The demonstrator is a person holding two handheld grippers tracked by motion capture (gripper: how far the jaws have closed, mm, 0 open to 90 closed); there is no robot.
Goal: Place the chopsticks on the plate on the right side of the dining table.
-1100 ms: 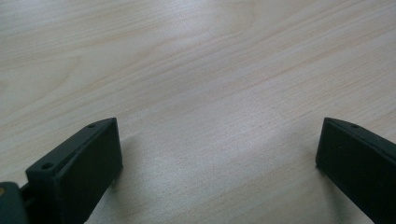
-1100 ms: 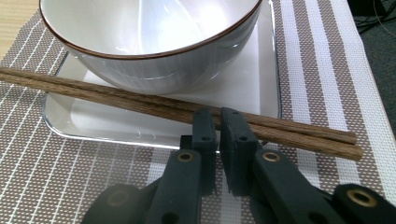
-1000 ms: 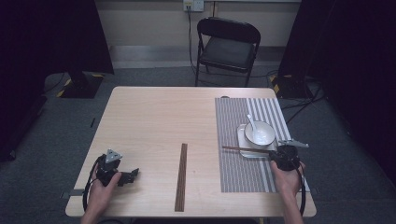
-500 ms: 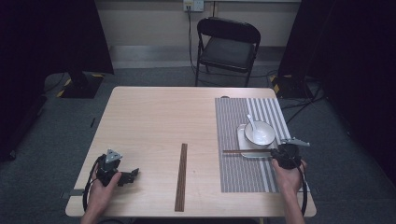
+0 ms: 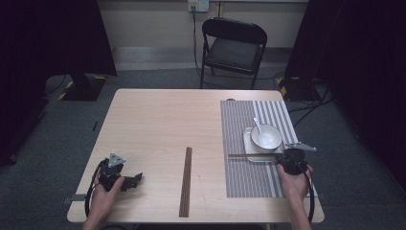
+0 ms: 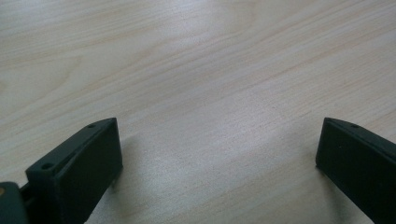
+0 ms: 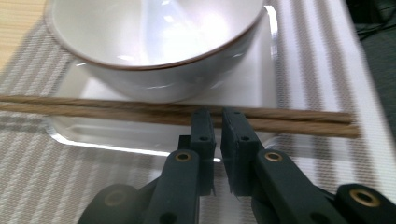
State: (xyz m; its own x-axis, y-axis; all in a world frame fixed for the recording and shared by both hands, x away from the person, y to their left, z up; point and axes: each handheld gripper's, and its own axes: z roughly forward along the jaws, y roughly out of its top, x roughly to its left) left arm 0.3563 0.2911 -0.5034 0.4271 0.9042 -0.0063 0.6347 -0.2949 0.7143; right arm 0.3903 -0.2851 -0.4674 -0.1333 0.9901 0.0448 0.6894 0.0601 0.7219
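R gripper (image 7: 218,122) shut – at chopsticks (image 7: 116,109), plate (image 7: 93,135)

The chopsticks (image 7: 140,112) look like brown, grainy wood; the bowl (image 7: 154,42) is glossy white ceramic on a shiny tray (image 7: 271,70); the striped placemat (image 7: 46,177) is woven cloth; the table (image 6: 196,70) is matt pale wood

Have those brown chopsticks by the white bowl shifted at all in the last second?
Yes. The chopsticks have straightened: their left end now lies level across the white tray on the striped placemat, where before they slanted.
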